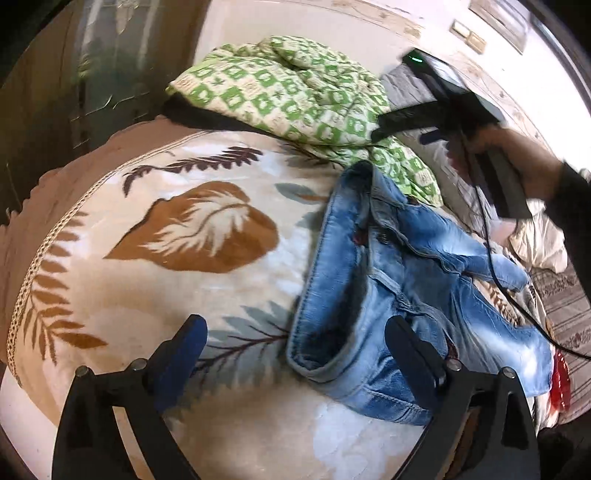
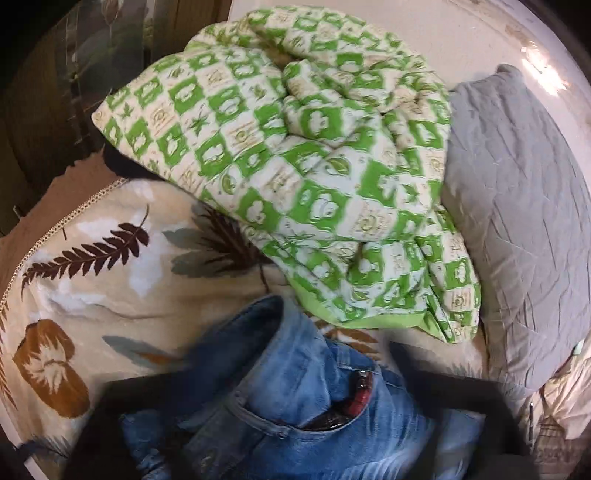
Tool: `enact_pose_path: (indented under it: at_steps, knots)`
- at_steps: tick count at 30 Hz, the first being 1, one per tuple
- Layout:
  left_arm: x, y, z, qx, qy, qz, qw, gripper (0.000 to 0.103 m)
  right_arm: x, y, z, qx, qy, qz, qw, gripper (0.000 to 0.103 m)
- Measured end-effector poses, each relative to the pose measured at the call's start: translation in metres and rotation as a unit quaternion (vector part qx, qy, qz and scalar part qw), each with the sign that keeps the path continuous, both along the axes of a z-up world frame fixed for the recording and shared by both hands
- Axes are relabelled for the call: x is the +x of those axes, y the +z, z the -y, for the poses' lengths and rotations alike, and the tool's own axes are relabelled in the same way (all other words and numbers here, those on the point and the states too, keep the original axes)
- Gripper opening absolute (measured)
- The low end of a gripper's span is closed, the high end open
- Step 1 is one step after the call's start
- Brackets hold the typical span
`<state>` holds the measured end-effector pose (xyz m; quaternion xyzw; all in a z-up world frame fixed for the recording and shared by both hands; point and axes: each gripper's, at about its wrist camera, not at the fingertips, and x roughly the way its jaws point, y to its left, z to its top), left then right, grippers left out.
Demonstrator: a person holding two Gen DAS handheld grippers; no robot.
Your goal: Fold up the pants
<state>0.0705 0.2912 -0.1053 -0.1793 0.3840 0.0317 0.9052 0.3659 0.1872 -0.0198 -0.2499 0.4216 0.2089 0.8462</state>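
My left claw (image 1: 295, 339) gapes empty above the jeans (image 1: 399, 295), bunched at lower right on the leaf-print blanket (image 1: 147, 295). My right claw (image 2: 295, 424) looks released too. Next I judge: regrip and smooth them flat.

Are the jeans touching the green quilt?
Touching. In the left wrist view, the jeans have their far end lying against the quilt's lower edge.

A bed (image 1: 110, 295) with a cream leaf-print blanket (image 2: 92, 280) stands against a pale wall (image 1: 295, 18). A green checked quilt (image 2: 295, 166) and grey pillow (image 2: 517, 221) lie at its head. Dark curtain (image 1: 74, 74) hangs left.
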Motion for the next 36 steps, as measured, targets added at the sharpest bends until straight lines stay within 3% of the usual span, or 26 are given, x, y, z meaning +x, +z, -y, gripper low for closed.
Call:
enact_pose_path:
  at_steps: [3,10,16,17,18,19,20,21,22,23,26,36]
  knots:
    - [0.006,-0.001,0.000,0.019,-0.005,-0.016,0.9997,0.097,-0.003,-0.001,0.008,-0.005,0.003,-0.004,1.000,0.103]
    - [0.027,-0.012,0.022,0.017,-0.059,-0.041,0.9973,0.097,0.003,-0.021,0.002,-0.025,0.001,-0.034,0.999,0.103]
    - [0.038,-0.030,0.033,0.007,-0.087,-0.060,0.9944,0.097,0.016,-0.049,-0.013,-0.069,-0.018,-0.026,0.997,0.101]
    - [0.038,-0.031,0.034,0.009,-0.088,-0.057,0.9945,0.097,0.020,-0.055,-0.013,-0.080,-0.027,-0.026,0.996,0.095]
    - [0.038,-0.031,0.034,0.009,-0.089,-0.054,0.9945,0.097,0.023,-0.060,-0.012,-0.089,-0.033,-0.030,0.995,0.078]
    - [0.037,-0.031,0.034,0.006,-0.090,-0.051,0.9946,0.093,0.027,-0.068,-0.011,-0.094,-0.036,-0.045,0.994,0.064]
    - [0.037,-0.030,0.033,-0.001,-0.094,-0.047,0.9945,0.060,0.029,-0.073,-0.009,-0.088,-0.035,-0.062,0.994,0.034]
    - [0.037,-0.030,0.033,0.000,-0.095,-0.048,0.9943,0.042,0.031,-0.078,-0.007,-0.081,-0.031,-0.079,0.993,0.024]
    - [0.037,-0.031,0.032,0.002,-0.097,-0.048,0.9941,0.023,0.030,-0.083,-0.006,-0.089,-0.026,-0.075,0.993,0.022]
    - [0.036,-0.031,0.031,-0.007,-0.100,-0.044,0.9940,0.021,0.027,-0.086,-0.006,-0.103,-0.018,-0.060,0.993,0.016]
    - [0.034,-0.027,0.033,0.007,-0.103,-0.037,0.9939,0.020,0.024,-0.086,-0.003,-0.105,-0.014,-0.043,0.993,0.015]
    - [0.010,0.003,0.013,0.009,-0.068,0.024,0.9973,0.018,0.002,-0.028,-0.025,-0.050,0.019,0.015,0.998,0.015]
